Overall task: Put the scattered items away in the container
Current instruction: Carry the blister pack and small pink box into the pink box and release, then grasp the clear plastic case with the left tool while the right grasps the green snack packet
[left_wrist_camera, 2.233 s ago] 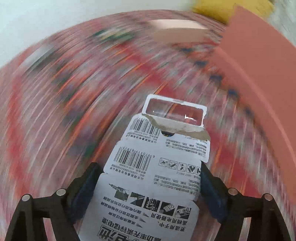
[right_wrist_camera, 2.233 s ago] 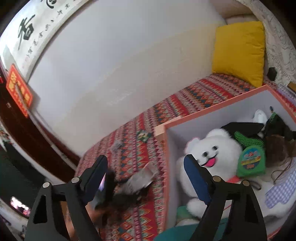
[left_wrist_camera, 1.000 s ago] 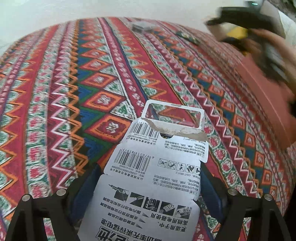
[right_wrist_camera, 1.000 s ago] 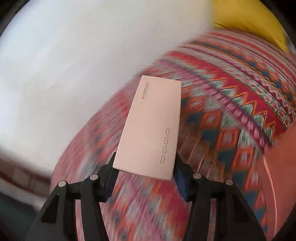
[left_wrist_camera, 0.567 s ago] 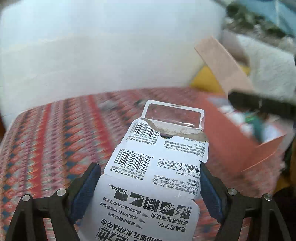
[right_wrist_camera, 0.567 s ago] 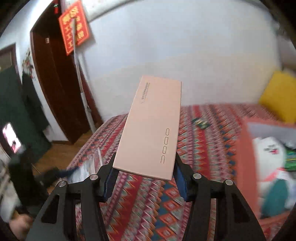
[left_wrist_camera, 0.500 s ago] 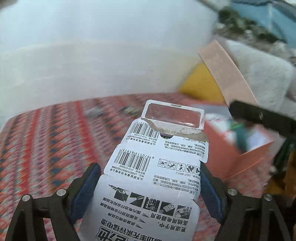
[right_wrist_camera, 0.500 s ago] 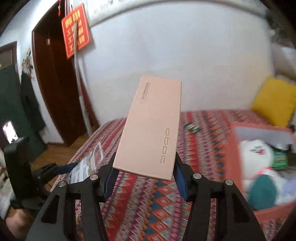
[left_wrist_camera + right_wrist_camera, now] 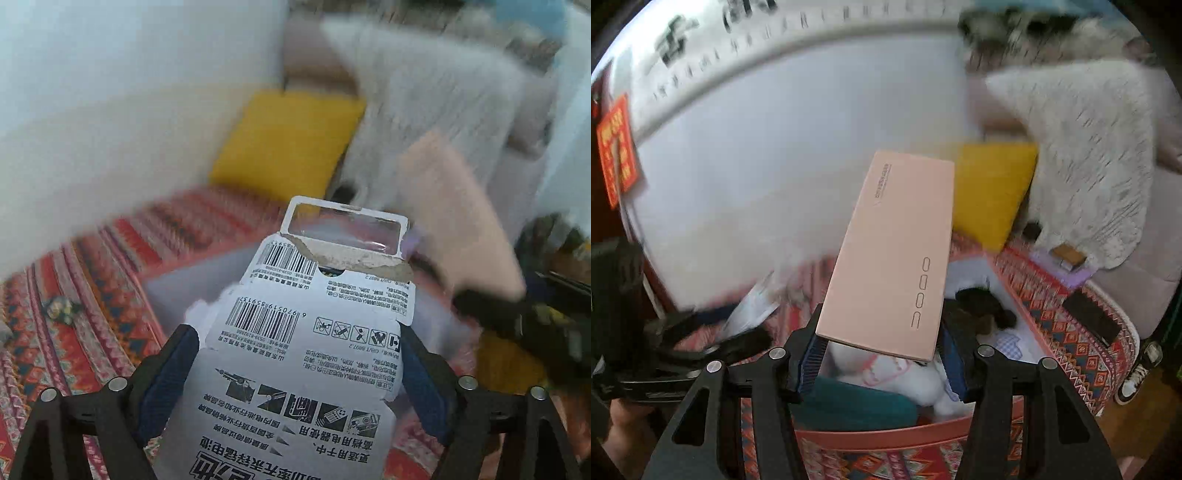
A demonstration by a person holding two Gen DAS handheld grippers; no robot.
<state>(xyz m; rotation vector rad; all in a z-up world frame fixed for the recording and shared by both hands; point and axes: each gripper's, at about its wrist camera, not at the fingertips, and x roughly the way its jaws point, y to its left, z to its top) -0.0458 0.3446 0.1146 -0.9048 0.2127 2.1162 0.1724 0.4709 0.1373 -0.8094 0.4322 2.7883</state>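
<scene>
Right wrist view shows our right gripper point(image 9: 879, 356) with a flat pink power bank point(image 9: 892, 254) between its blue pads. Its jaws are opening, and the pads look just beside the power bank's edges, so we cannot tell if they press on it. The power bank sticks up and out over the orange box with pale walls point(image 9: 886, 437). Inside the box we see a white fluffy toy point(image 9: 916, 384), a teal soft thing point(image 9: 849, 404) near the front wall, a dark furry thing point(image 9: 982, 306) and a checked cloth point(image 9: 1012, 345) toward the back.

The box sits on a red patterned cover point(image 9: 1067, 332). A yellow pillow point(image 9: 993, 192) leans behind the box, against the white wall point(image 9: 775, 155). A white lacy cloth point(image 9: 1089, 155) hangs to the right of the pillow.

To the left of the box we see our left gripper point(image 9: 738, 332), blurred, with a white card in it.

Left wrist view shows that left gripper point(image 9: 299, 365) up close. A torn white battery card with barcodes and a clear plastic window point(image 9: 306, 354) lies between its blue pads. The jaws are opening, spread wide at the card's edges. The box is a blur behind the card, and the pink power bank point(image 9: 461, 221) shows to the right of it.
</scene>
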